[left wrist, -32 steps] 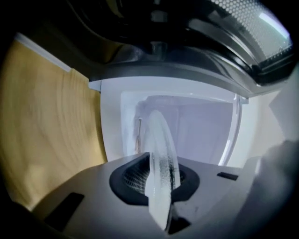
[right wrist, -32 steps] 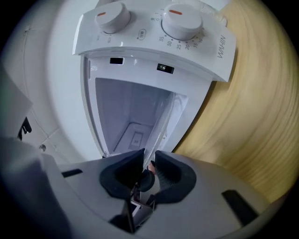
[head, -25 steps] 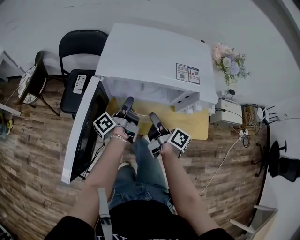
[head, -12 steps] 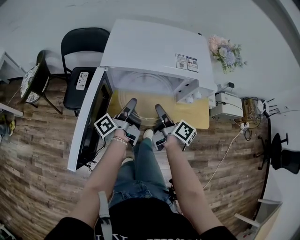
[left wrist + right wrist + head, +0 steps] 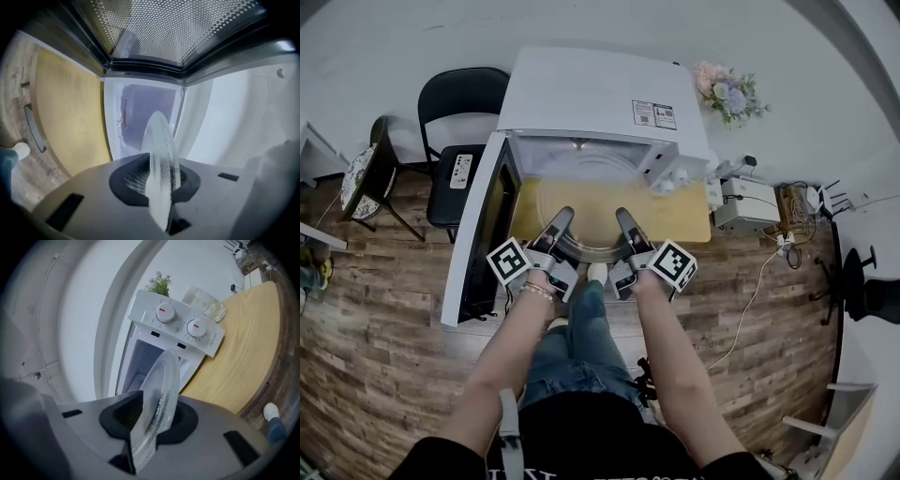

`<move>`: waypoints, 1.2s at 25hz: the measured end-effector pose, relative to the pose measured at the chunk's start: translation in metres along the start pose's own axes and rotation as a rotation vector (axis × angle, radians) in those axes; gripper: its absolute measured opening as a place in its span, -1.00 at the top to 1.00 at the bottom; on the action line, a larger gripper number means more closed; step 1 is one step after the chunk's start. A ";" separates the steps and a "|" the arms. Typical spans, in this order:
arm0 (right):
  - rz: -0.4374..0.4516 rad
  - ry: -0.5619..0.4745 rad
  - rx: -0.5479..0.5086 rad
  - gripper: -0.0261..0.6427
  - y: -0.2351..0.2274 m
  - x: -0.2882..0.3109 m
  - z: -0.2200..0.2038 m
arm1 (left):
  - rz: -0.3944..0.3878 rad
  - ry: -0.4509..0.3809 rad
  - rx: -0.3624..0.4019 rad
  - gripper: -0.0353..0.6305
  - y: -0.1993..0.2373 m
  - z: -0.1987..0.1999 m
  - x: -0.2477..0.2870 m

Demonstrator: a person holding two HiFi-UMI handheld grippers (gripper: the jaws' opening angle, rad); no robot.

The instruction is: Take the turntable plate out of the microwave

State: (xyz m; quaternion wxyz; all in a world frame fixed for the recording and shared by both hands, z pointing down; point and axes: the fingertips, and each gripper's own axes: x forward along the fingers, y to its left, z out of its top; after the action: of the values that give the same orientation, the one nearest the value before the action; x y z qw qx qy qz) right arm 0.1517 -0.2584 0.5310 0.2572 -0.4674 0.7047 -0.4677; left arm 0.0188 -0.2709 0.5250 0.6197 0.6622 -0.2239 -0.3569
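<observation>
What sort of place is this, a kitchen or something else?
Probably a spare room or office corner, not a kitchen: the microwave sits on a small wooden table by a bare wall, with a black chair beside it and loose cables on the floor.

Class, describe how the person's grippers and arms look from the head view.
The left gripper and right gripper are grey with dark jaws; each carries a white cube with black square markers. A bracelet circles the left wrist; the top is black.
</observation>
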 end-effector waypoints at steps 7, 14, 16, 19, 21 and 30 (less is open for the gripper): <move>0.060 -0.030 -0.084 0.62 0.028 -0.025 0.006 | -0.064 0.029 0.065 0.77 -0.029 -0.020 -0.005; 0.158 -0.001 -0.205 0.60 0.062 -0.040 0.021 | -0.135 0.008 0.193 0.76 -0.063 -0.032 0.003; 0.165 0.012 -0.249 0.59 0.067 -0.041 0.029 | -0.132 0.003 0.232 0.76 -0.073 -0.035 0.009; 0.160 0.047 -0.291 0.58 0.079 -0.044 0.036 | -0.123 -0.018 0.275 0.76 -0.084 -0.039 0.009; 0.161 0.068 -0.314 0.57 0.086 -0.045 0.037 | -0.110 -0.030 0.298 0.76 -0.087 -0.041 0.007; 0.233 0.070 -0.375 0.57 0.120 -0.042 0.040 | -0.145 -0.073 0.363 0.76 -0.120 -0.032 0.001</move>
State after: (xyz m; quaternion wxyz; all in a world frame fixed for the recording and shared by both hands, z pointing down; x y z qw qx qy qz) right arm 0.1515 -0.2227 0.4032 0.1934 -0.4060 0.8370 -0.3118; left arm 0.0259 -0.2341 0.4060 0.4543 0.7640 -0.2585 -0.3782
